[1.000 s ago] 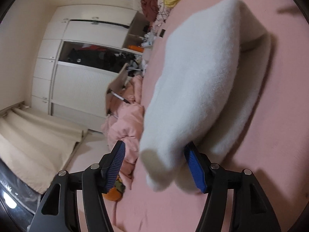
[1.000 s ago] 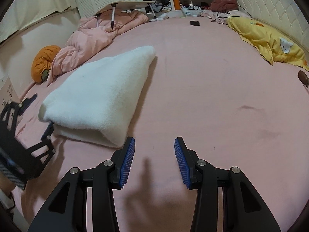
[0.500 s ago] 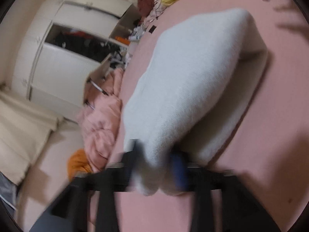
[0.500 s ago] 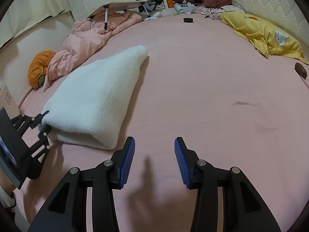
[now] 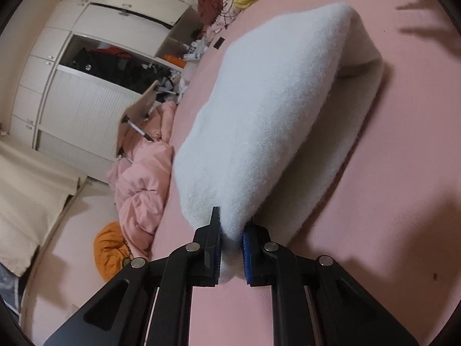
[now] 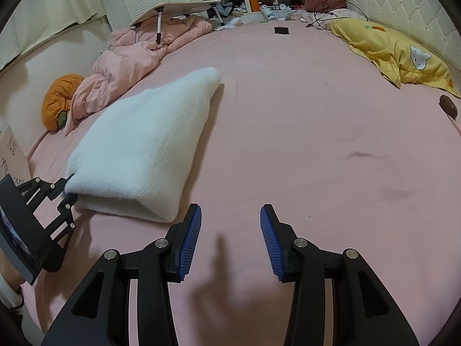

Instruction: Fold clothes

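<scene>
Clamped tight, the left gripper point(image 5: 232, 252) has its blue pads pinching the near corner of the folded white garment point(image 5: 268, 121), a thick fleecy bundle whose top layer lifts off the lower one. From the right wrist view, that same left gripper point(image 6: 67, 191) bites the bundle's near-left corner, and the white garment point(image 6: 144, 150) lies on the left half of the pink bed point(image 6: 302, 132), running from the near edge toward the middle. Over on the other side, the right gripper point(image 6: 230, 236) hovers with its jaws apart and nothing between them, just bare sheet below, right beside the garment's near-right corner. Along the bed's left edge sits a crumpled pink duvet point(image 6: 135, 60) with an orange cushion point(image 6: 59, 101) beside it; a yellow pillow point(image 6: 397, 54) rests at the far right edge.
</scene>
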The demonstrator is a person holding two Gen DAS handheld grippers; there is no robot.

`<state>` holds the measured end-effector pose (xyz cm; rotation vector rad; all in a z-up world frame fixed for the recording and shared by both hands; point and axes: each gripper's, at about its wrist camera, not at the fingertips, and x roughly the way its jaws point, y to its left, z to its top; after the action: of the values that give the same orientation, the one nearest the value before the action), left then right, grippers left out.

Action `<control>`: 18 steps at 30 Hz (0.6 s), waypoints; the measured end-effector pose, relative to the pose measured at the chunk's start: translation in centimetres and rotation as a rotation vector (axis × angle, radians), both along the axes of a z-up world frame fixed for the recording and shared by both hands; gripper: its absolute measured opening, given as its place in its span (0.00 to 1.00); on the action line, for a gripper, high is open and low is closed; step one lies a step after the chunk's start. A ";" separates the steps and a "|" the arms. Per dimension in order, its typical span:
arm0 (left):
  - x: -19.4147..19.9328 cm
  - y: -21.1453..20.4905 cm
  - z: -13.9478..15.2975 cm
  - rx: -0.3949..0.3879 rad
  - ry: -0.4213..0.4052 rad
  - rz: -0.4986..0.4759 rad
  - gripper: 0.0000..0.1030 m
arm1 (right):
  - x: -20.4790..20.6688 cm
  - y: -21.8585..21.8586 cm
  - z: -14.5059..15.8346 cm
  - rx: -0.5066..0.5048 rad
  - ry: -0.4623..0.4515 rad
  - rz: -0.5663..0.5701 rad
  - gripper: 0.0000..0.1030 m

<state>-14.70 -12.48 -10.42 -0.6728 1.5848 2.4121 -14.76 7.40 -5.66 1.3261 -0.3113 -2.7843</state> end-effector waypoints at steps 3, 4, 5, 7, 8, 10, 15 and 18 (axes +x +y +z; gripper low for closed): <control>0.3 -0.6 0.2 -0.009 0.034 0.014 0.47 | 0.0 -0.1 0.2 0.006 0.005 0.010 0.43; 0.5 -1.0 0.2 -0.003 0.037 0.021 0.55 | 0.0 -0.1 0.2 0.008 0.006 0.012 0.43; 0.9 -1.8 0.2 0.009 0.033 0.041 0.55 | 0.0 -0.1 0.3 0.009 0.009 0.014 0.43; 1.0 -3.7 0.0 0.027 0.017 0.110 0.55 | 0.0 -0.2 0.3 0.010 0.009 0.016 0.43; 0.9 -4.6 -0.1 0.048 -0.003 0.151 0.55 | 0.0 -0.2 0.3 0.007 0.008 0.016 0.43; 0.4 -7.6 0.9 0.225 -0.078 0.293 0.47 | 0.0 -0.3 0.2 0.001 0.002 0.014 0.43; -0.6 -14.9 4.2 1.257 -0.508 0.460 0.44 | 0.2 -1.1 -0.3 -0.009 -0.018 0.032 0.43; -0.7 -16.0 3.2 1.688 -0.626 0.454 0.44 | 0.2 -1.4 -0.5 -0.018 -0.033 0.034 0.43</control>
<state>-15.44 -28.52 -7.20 -1.0990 -0.9471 2.3160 -14.51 6.01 -6.20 1.3618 -0.3118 -2.7275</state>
